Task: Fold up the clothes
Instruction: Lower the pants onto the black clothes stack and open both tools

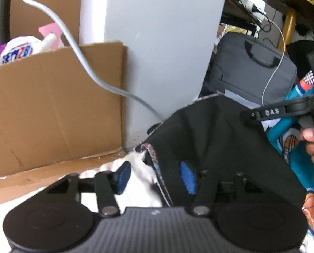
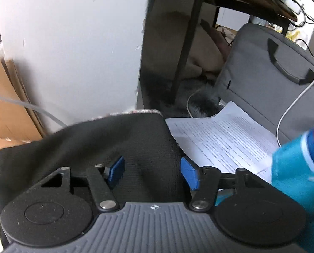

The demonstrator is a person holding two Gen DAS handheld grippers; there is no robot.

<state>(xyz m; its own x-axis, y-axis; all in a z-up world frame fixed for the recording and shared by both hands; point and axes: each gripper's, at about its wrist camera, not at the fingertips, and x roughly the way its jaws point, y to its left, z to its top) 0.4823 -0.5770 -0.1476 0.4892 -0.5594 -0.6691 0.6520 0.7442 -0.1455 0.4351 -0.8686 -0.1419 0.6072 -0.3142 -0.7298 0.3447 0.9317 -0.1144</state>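
A black garment (image 1: 216, 139) with a patterned inner edge lies bunched in front of both grippers. In the left wrist view my left gripper (image 1: 154, 178) is open; its right blue pad is partly under a fold of the black cloth, its left pad over white cloth (image 1: 136, 185). The right gripper's body (image 1: 283, 111) and a hand show at the right edge. In the right wrist view my right gripper (image 2: 152, 172) is open with both blue pads resting over the black garment (image 2: 114, 139). A teal printed garment (image 2: 296, 168) lies at the right, also in the left wrist view (image 1: 300, 160).
A cardboard box (image 1: 51, 109) with packets stands at the left. A white pillar (image 1: 157, 42) with a grey cable (image 1: 76, 48) is behind. A grey laptop bag (image 2: 273, 80), a printed paper sheet (image 2: 220, 141) and a desk leg (image 2: 188, 42) are to the right.
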